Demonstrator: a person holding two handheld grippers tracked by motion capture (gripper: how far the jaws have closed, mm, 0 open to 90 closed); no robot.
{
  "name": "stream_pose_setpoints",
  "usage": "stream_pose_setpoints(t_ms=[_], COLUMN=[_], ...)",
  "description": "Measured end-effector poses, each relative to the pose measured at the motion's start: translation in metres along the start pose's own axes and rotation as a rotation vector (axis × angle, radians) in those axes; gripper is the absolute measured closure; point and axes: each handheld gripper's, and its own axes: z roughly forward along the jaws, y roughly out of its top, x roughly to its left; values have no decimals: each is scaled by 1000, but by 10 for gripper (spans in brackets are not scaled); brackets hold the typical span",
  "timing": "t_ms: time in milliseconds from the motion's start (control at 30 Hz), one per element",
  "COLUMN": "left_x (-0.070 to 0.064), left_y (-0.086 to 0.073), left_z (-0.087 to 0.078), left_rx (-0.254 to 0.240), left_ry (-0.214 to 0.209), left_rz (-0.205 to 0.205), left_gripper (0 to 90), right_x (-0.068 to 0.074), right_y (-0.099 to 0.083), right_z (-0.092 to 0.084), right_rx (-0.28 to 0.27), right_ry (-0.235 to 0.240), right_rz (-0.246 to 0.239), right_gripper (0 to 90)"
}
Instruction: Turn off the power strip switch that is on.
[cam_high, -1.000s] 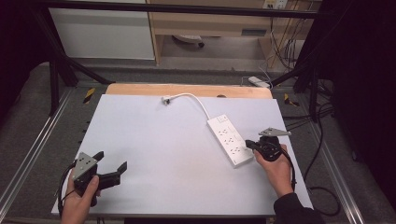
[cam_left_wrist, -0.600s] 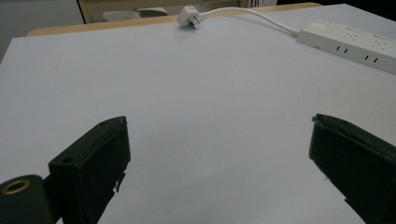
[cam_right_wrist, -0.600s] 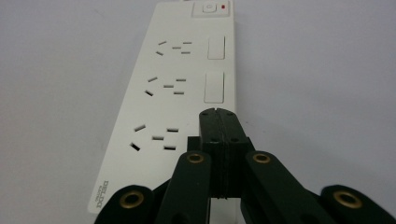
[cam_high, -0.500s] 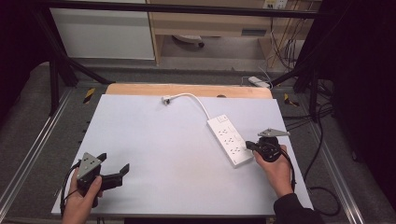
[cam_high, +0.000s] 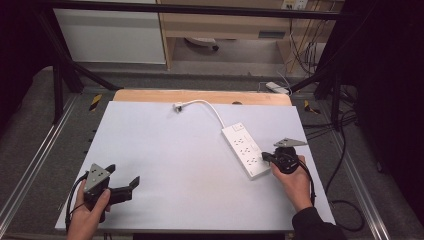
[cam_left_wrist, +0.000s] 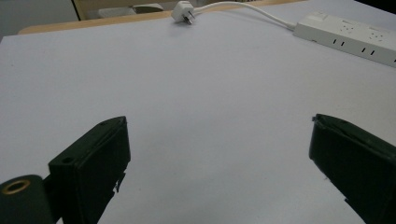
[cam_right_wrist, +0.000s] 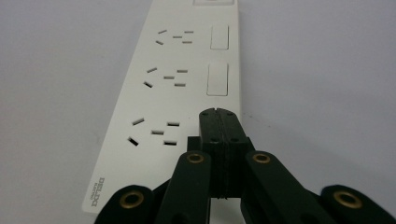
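Right hand-held gripper (cam_right_wrist: 218, 114), matte black jaws clenched empty, was held over the smooth white rectangular power strip (cam_high: 246, 150) on the pale bench (cam_high: 165, 150); left hand-held gripper (cam_high: 124, 186) was spread wide.

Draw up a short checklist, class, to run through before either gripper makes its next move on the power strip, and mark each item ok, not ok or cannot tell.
1. Left gripper open and empty: ok; its jaws stand wide apart over bare table.
2. Right gripper jaws closed: ok; they meet with nothing between them.
3. Right gripper placed over the strip: ok; its tip is over the near end, beside the last socket.
4. Tip touching a switch: cannot tell; it hides whatever is below it.
5. Plug free: ok; it lies loose at the table's far edge.
6. Cord untangled: ok; one open curve from plug to strip.
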Motion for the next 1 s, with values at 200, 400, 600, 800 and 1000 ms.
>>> stream_pose_setpoints(t_ms=[200, 400, 600, 800, 1000], left_x=[0, -1, -1, -1, -1], left_y=[0, 0, 0, 0, 0], left_z=[0, 1, 1, 1, 1], left_rx=[3, 4, 6, 8, 9], left_ry=[-2, 0, -2, -6, -7], left_rz=[3, 8, 10, 11, 11], left_gripper=[53, 53, 53, 53, 53], right_x=[1, 1, 1, 2, 1], right_y=[0, 0, -1, -1, -1], right_z=[1, 1, 2, 2, 3], right_rx=[5, 8, 12, 13, 13], right_ry=[-7, -8, -9, -10, -11], right_rz=[1, 0, -9, -11, -11], right_gripper=[900, 900, 900, 900, 900])
